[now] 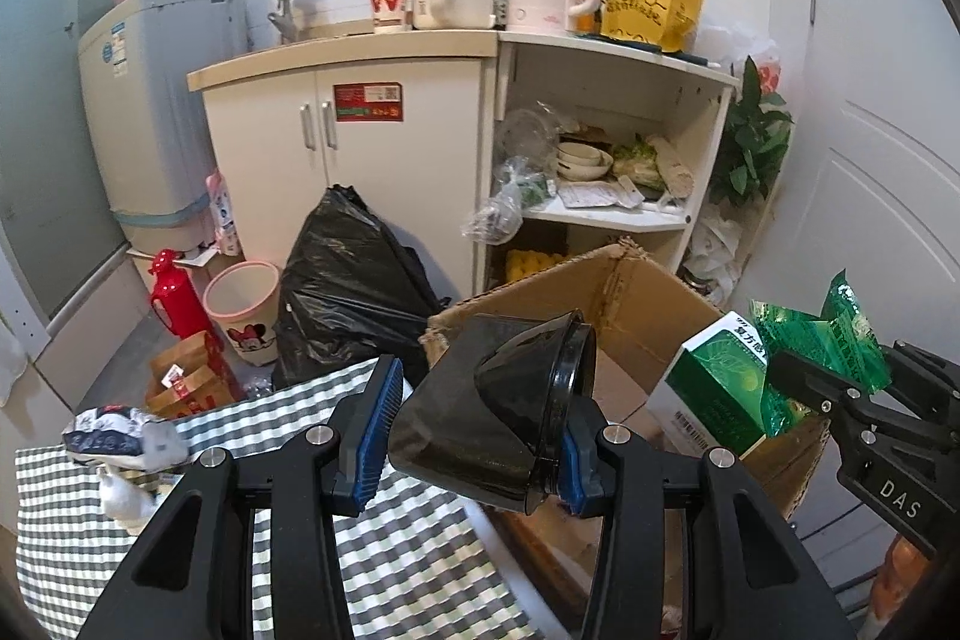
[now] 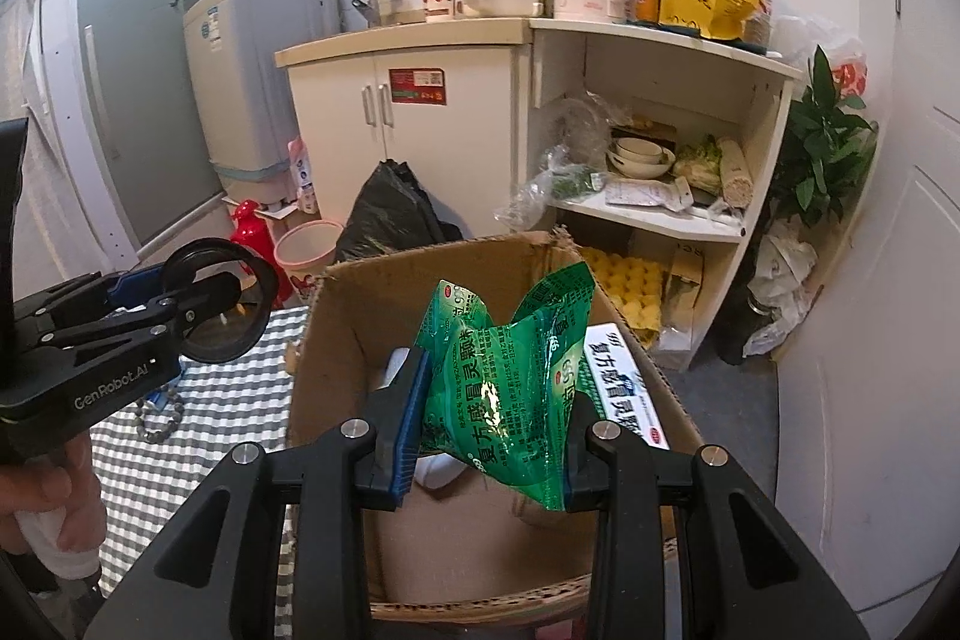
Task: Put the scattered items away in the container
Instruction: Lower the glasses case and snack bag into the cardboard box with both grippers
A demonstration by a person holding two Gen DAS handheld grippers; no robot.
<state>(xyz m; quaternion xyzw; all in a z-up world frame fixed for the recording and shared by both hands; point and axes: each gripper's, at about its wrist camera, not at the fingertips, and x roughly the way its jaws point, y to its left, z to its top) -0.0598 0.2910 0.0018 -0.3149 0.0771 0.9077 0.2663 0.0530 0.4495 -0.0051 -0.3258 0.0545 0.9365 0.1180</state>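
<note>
**Two loaded grippers poised at the cardboard box**

Black gripper arms fill the bottom of both views. In the left wrist view, the left gripper (image 1: pixel 474 436) has its blue-padded fingers partly closed around a dark, glossy cup (image 1: pixel 498 412), which lies tilted on its side at lower centre, rim towards the right pad. It hangs above the edge where the grey checked tablecloth (image 1: pixel 390 568) meets the open cardboard box (image 1: pixel 636 304).

In the right wrist view, the right gripper (image 2: pixel 492 424) pinches a crumpled green foil sachet (image 2: pixel 504 376) at centre frame, directly over the box's open mouth. A white and green medicine carton (image 2: pixel 624 394) leans inside the box at the right. A bead bracelet (image 2: pixel 162 418) lies on the cloth at lower left, and a crumpled printed wrapper (image 1: pixel 120 436) sits at the left of the left wrist view; both are outside the box.

Risks, as a judgement: the cup is slick and held at a slant, so it may twist or slip out, landing on the table edge or floor rather than in the box. The sachet is light and springy; on release it may cling to a pad. Both grippers are close together, so they may collide over the opening.
</note>
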